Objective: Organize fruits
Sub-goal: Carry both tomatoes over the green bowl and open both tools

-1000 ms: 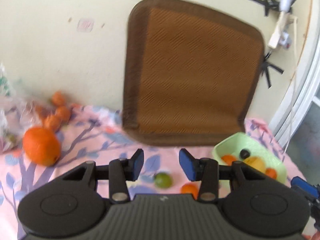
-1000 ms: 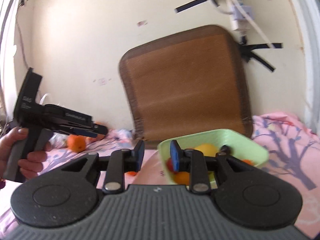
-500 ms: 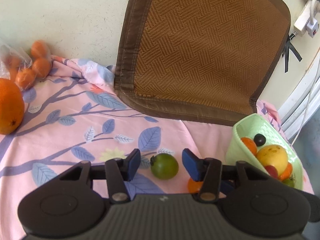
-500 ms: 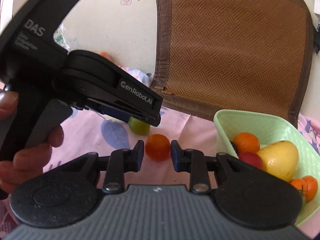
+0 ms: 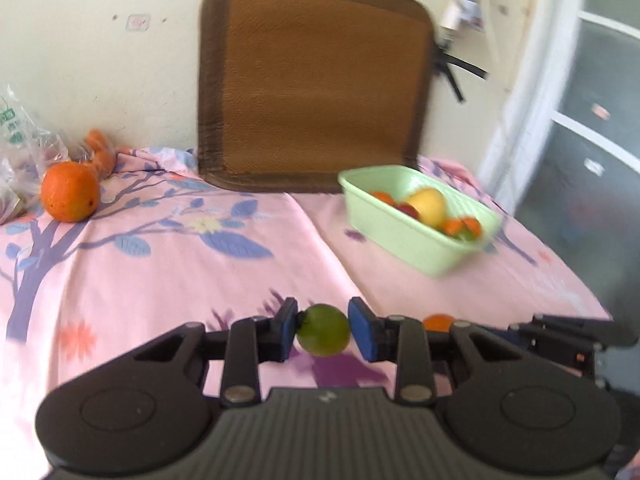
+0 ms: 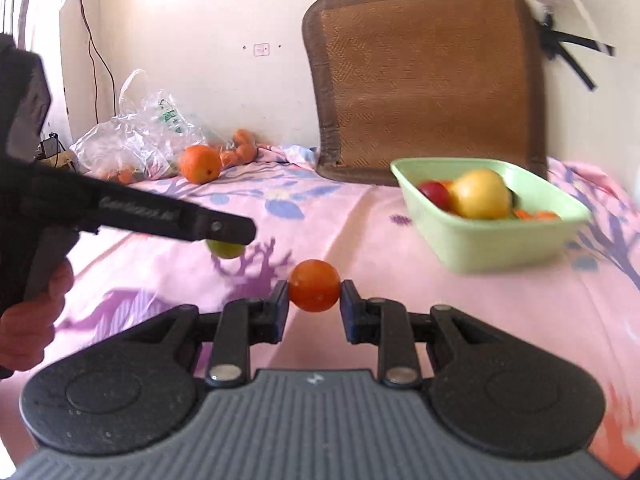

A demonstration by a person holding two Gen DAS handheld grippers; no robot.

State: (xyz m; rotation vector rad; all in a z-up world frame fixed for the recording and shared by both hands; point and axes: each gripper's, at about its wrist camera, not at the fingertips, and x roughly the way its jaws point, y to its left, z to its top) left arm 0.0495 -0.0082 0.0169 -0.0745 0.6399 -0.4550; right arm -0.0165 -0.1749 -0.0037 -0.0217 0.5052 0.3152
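My left gripper point(image 5: 322, 330) is shut on a small green fruit point(image 5: 323, 329) and holds it above the pink floral cloth point(image 5: 160, 272). My right gripper point(image 6: 314, 306) is shut on a small orange fruit point(image 6: 314, 291); that fruit also shows in the left wrist view point(image 5: 438, 321). The left gripper shows in the right wrist view point(image 6: 224, 236), with the green fruit point(image 6: 224, 249) under its fingers. A light green basket point(image 5: 400, 236), also in the right wrist view point(image 6: 476, 244), holds a yellow fruit point(image 6: 478, 194), a red one and several orange ones.
A large orange point(image 5: 70, 192) lies at the far left by a clear plastic bag point(image 6: 136, 140) with more fruit. A brown woven cushion point(image 5: 316, 84) leans on the wall behind the basket. A door frame point(image 5: 532, 80) stands at the right.
Both grippers have closed on their fruits and lifted them off the cloth while pulling back from the wall. The basket now sits farther ahead in both views.
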